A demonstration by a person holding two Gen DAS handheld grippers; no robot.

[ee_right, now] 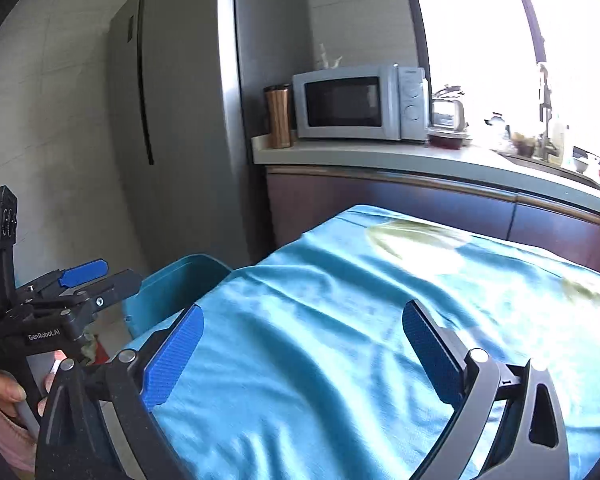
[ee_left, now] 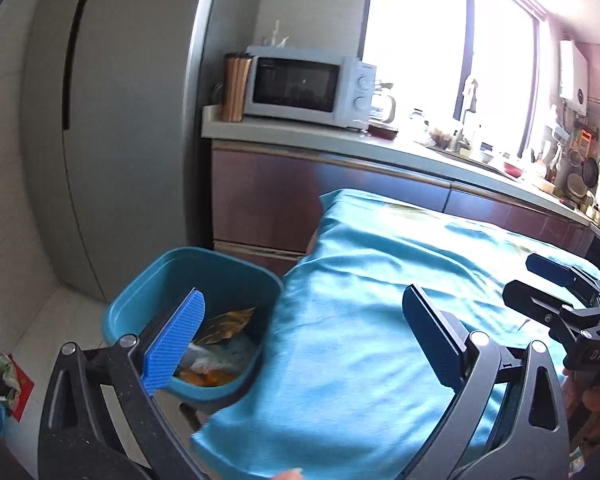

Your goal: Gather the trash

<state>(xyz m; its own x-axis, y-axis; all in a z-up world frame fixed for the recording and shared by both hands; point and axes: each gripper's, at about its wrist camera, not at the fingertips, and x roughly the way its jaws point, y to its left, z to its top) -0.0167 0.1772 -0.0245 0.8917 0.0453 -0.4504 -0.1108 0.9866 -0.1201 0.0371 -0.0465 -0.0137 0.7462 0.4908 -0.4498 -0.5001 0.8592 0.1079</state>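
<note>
A blue trash bin (ee_left: 172, 268) stands on the floor at the left end of a table covered by a light blue cloth (ee_left: 380, 272). Inside it lie crumpled wrappers and orange scraps (ee_left: 216, 344). My left gripper (ee_left: 304, 296) is open and holds nothing; its left finger hangs over the bin and its right finger over the cloth. My right gripper (ee_right: 304, 312) is open and holds nothing above the cloth (ee_right: 340, 300). Each gripper shows in the other's view: the right gripper (ee_left: 548, 280) at the far right, the left gripper (ee_right: 88, 276) at the far left, by the bin (ee_right: 188, 276).
A tall grey fridge (ee_left: 120, 120) stands behind the bin. The counter (ee_left: 300, 136) carries a white microwave (ee_left: 308, 88), a brown canister and cluttered dishes near the sink. Colourful packaging (ee_left: 4, 376) lies on the floor at the left. Blurred greenish patches (ee_right: 412, 236) mark the cloth's far side.
</note>
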